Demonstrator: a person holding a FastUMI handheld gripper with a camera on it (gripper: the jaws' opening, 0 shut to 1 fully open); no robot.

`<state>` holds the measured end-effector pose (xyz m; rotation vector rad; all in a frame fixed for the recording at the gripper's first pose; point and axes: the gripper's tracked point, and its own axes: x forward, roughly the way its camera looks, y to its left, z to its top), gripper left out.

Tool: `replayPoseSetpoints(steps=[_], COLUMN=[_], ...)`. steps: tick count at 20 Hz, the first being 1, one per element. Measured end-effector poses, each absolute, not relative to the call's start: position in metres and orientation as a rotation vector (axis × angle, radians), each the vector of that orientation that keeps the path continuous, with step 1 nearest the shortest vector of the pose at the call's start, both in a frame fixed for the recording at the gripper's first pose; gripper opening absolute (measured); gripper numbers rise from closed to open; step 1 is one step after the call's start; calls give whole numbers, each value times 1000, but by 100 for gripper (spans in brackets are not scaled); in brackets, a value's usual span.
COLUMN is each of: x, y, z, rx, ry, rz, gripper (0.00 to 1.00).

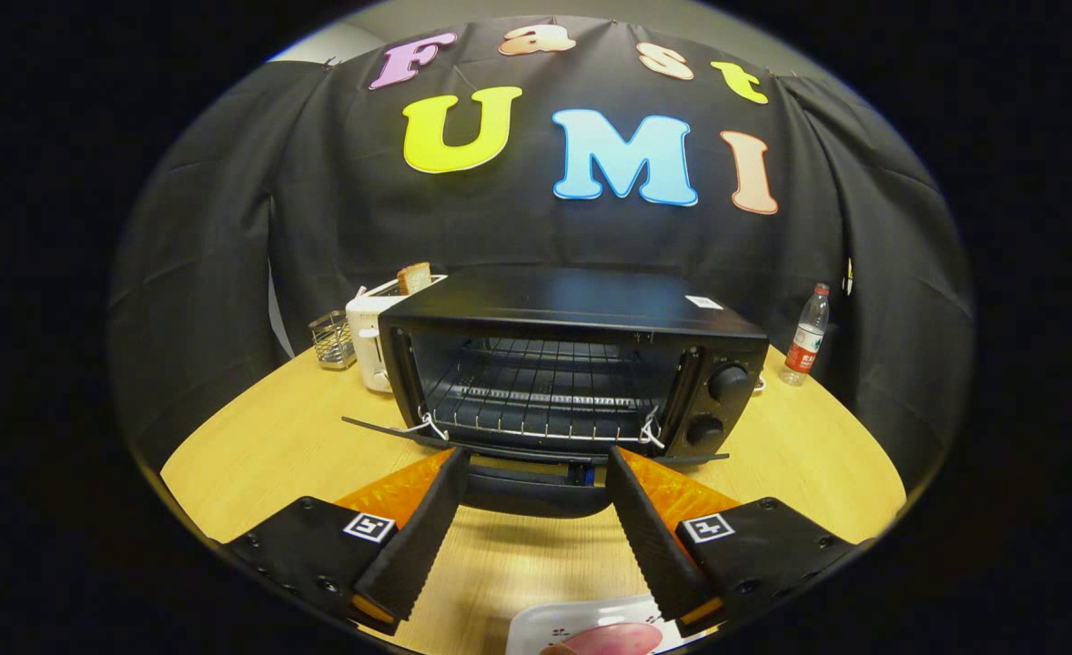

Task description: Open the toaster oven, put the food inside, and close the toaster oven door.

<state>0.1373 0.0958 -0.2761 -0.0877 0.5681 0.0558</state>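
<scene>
A black toaster oven [581, 309] stands on the wooden table [263, 446] with its door [536, 455] folded down flat, showing the wire rack [545, 405] inside. My gripper [536, 459] is open, its fingertips flanking the front edge and handle of the lowered door, with nothing pressed between them. Below the fingers, close to me, a white plate [536, 628] carries a pink piece of food [613, 639], only partly seen.
A white toaster [370, 337] with a slice of bread [414, 277] stands left of the oven, beside a small wire holder [332, 339]. A plastic water bottle [806, 337] is at the right rear. Two knobs [727, 382] are on the oven's right front.
</scene>
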Motion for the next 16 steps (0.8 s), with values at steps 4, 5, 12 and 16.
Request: replayPoseSetpoints(steps=[4,5,12,16], x=[124,122,95,84], y=[96,96,94,95], z=[-286,-289,-314,-297], rx=[-89,-86,-16,65], ry=[597,607,742,768], rz=[56,55,71,133], gripper=[98,98,98,98])
